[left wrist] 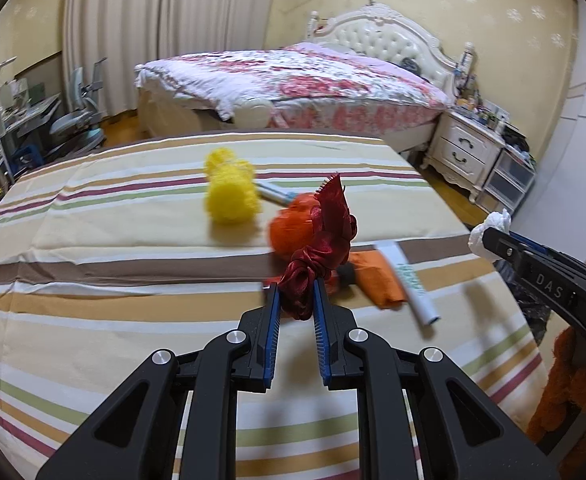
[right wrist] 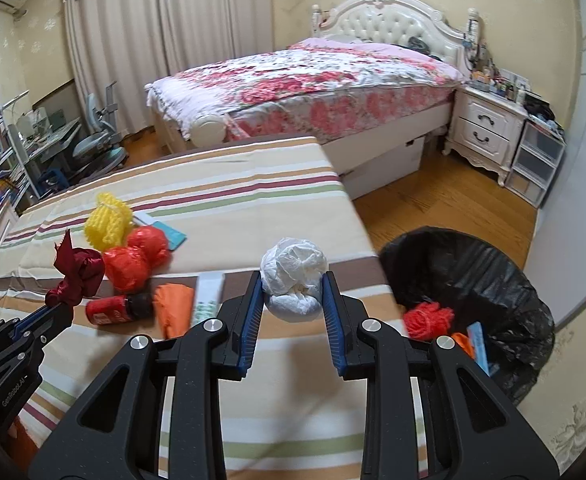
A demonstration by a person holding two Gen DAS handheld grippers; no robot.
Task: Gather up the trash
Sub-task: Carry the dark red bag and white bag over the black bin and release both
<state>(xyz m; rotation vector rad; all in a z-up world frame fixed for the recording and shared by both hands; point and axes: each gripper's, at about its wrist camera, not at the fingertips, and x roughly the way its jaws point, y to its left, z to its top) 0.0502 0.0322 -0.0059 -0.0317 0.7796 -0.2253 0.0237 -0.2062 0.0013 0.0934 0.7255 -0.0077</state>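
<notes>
The left gripper [left wrist: 296, 292] is clamped on a dark red ribbon bundle [left wrist: 325, 248], which stands up from between its blue pads above the striped tablecloth [left wrist: 133, 208]. In the right wrist view the same ribbon [right wrist: 77, 274] shows at about nine o'clock, pinched at the tip of the left gripper.

The right gripper [right wrist: 293, 296] is closed on a crumpled white tissue ball [right wrist: 294, 276], held just over the near right edge of the table. In the left wrist view that tissue [left wrist: 489, 232] appears at three o'clock, at the tip of the right gripper [left wrist: 489, 240].

Other trash lies on the cloth. A yellow foam net [right wrist: 107, 220] sits toward ten o'clock of the right view, with two orange-red net balls [right wrist: 135, 256] touching it on its near side. A small red bottle with a black cap [right wrist: 119, 308] lies on its side just in front of them, beside a folded orange wrapper [right wrist: 173, 312] and a white tube [right wrist: 209, 292].

A bin lined with a black bag [right wrist: 477, 276] stands on the wooden floor at four o'clock, just beside the table corner. Inside it lie a red-orange net [right wrist: 429, 318] and a light blue packet [right wrist: 479, 344].
</notes>
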